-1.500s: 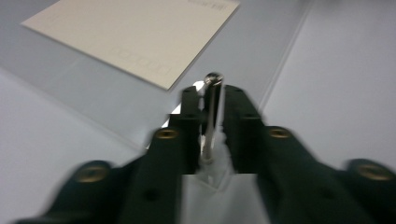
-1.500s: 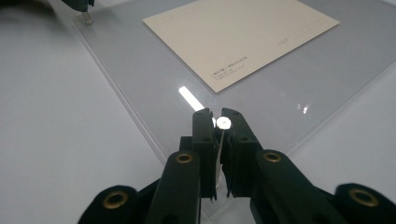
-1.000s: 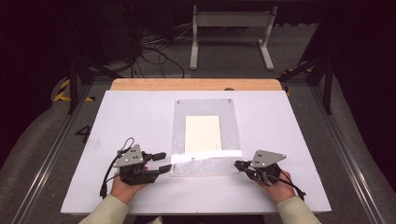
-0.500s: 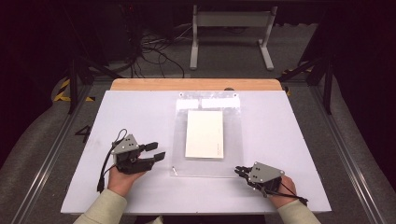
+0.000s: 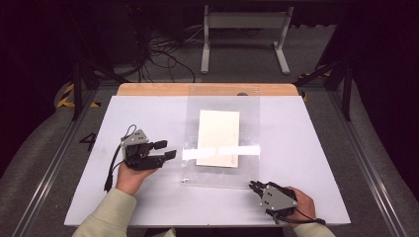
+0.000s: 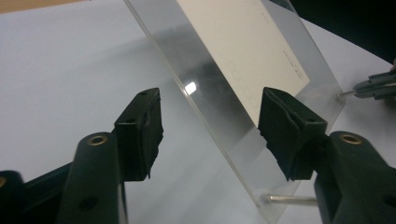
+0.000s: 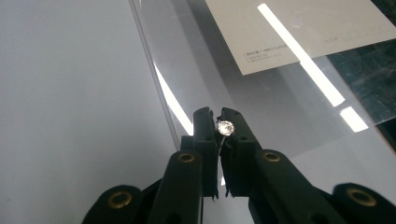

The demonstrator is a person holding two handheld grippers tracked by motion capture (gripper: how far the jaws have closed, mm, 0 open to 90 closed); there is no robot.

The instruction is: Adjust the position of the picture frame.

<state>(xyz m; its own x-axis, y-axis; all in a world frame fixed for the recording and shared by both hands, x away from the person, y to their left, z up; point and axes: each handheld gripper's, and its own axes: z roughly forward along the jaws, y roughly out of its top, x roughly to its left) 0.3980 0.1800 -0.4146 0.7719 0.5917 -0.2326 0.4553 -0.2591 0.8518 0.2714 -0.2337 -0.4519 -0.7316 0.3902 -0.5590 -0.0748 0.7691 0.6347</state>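
Right gripper (image 5: 257, 187) clenched on a small silver round-headed pin (image 7: 224, 127) near the counter's front edge. Left gripper (image 5: 167, 149) released, jaws just opening, clear acrylic sheet (image 5: 222, 143) between them untouched.

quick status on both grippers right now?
Left gripper: open, fingers have just been opening, apart from the clear sheet.
Right gripper: shut on a small metal pin at the sheet's near corner.
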